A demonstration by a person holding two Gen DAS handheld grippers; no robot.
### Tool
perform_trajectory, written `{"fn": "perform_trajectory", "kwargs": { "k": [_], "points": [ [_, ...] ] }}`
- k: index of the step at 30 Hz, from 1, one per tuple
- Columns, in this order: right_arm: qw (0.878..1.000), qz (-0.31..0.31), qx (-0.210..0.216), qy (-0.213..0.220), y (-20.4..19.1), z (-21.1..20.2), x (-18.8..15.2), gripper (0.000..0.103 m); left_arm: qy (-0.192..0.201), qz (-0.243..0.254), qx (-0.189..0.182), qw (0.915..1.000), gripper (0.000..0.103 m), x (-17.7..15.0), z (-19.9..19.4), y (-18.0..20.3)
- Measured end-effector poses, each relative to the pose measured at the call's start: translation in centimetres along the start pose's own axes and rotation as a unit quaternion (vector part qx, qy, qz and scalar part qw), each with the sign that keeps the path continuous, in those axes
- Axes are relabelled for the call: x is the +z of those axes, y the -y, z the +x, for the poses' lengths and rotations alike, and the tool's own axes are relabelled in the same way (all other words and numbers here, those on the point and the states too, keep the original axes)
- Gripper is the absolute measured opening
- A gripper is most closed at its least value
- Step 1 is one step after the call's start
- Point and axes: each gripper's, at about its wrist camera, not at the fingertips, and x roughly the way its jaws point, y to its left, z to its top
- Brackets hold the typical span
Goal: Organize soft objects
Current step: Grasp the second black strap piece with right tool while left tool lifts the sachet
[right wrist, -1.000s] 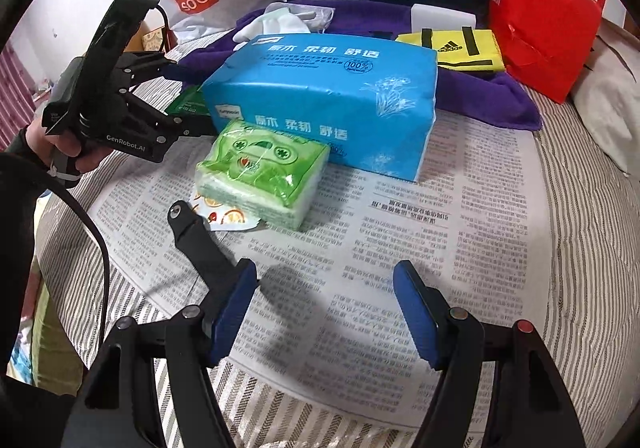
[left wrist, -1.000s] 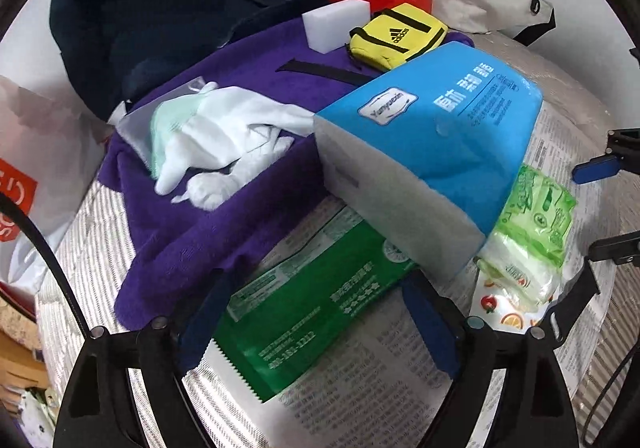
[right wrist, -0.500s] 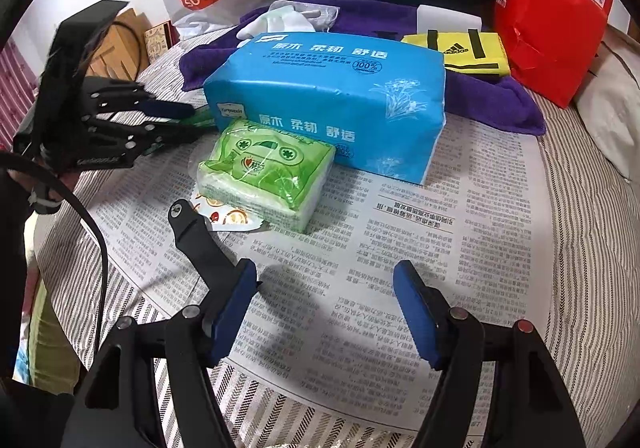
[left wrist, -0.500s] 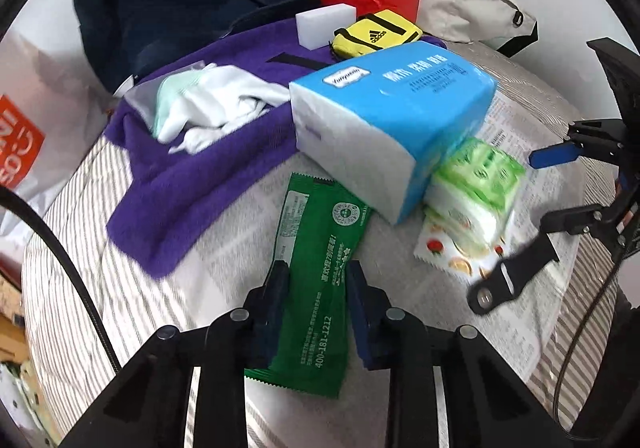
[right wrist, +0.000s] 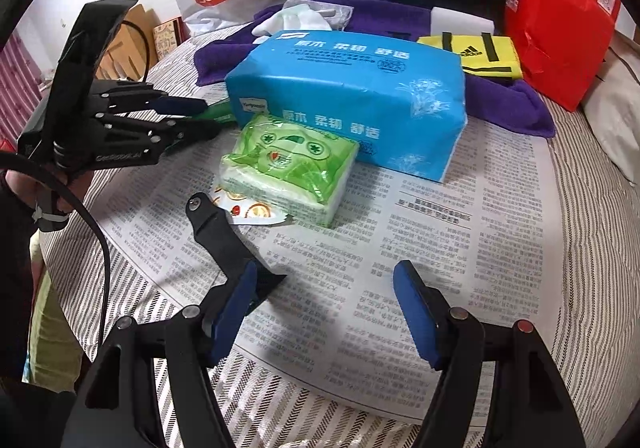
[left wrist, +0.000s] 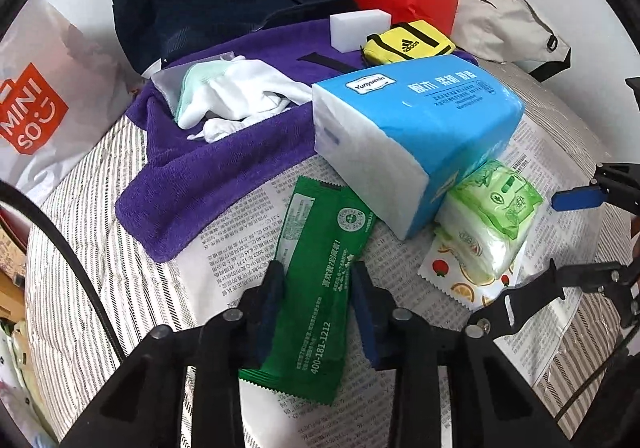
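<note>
The green sachet (left wrist: 320,280) is gripped at its long edges by the left claw (left wrist: 316,288), whose blue pads (left wrist: 272,288) are pressed against both sides; the sachet is laid flat on the newspaper (left wrist: 240,260). Just beyond it the blue tissue pack (left wrist: 416,124) is seen, with the green wipes pack (left wrist: 492,224) touching its right side and lying on a fruit-print sachet (left wrist: 452,280). Farther off, white gloves (left wrist: 240,96) are spread on a purple towel (left wrist: 208,168). The right claw (right wrist: 324,308) is held wide over bare newspaper (right wrist: 440,232), with nothing between its pads (right wrist: 412,312). A yellow pouch (right wrist: 476,52) and red bag (right wrist: 560,16) are set behind the tissue pack (right wrist: 352,96)
</note>
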Motion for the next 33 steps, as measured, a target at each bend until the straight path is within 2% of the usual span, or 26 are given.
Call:
{"fn": "perform_trajectory", "kwargs": {
  "k": [2,6,11,14,15,17,18,19,21,26,30,33],
  "points": [
    [1.000,-0.007,0.007,-0.001,-0.4,-0.1,0.0,0.070,0.002,-0.006,0.004,1.0000,0.024,-0.2,-0.2,0.1],
    [0.999,-0.028,0.015,0.000,-1.5,-0.2,-0.1,0.070,0.000,-0.053,0.005,0.9986,0.020,-1.1,-1.0,-0.8],
    [0.998,-0.063,0.020,-0.002,-3.1,0.5,0.1,0.070,-0.004,-0.105,0.012,0.9944,0.020,-2.7,-2.0,-2.2],
    [0.995,-0.095,0.015,0.000,-4.4,1.1,0.4,0.070,-0.004,-0.121,0.021,0.9924,0.020,-3.3,-2.4,-2.1],
    [0.994,-0.107,0.010,0.003,-4.9,1.3,0.5,0.065,-0.002,-0.123,0.024,0.9921,0.020,-3.4,-2.6,-2.1],
    [0.992,-0.127,0.015,0.011,-5.8,1.5,0.6,0.050,-0.002,-0.130,0.030,0.9910,0.020,-3.6,-2.6,-2.0],
    [0.991,-0.135,0.022,0.012,-6.3,1.5,0.6,0.037,0.000,-0.135,0.032,0.9903,0.020,-3.6,-2.7,-1.9],
    [0.990,-0.137,0.026,0.011,-6.5,1.5,0.7,0.031,0.000,-0.137,0.034,0.9899,0.020,-3.6,-2.7,-1.8],
    [0.990,-0.140,0.025,0.012,-6.8,1.3,0.5,0.023,0.001,-0.145,0.041,0.9886,0.020,-3.7,-2.7,-1.6],
    [0.994,-0.102,0.033,0.009,-5.4,0.3,-0.4,0.020,0.008,-0.165,0.047,0.9851,0.021,-3.9,-2.8,-1.2],
    [0.996,-0.083,0.002,0.013,-3.9,-0.9,-1.6,0.020,0.016,-0.200,0.044,0.9788,0.022,-4.2,-3.1,-1.4],
    [0.998,-0.057,-0.001,0.013,-2.3,-1.5,-2.3,0.020,0.020,-0.208,0.047,0.9769,0.022,-4.4,-3.1,-1.3]
  ]
}}
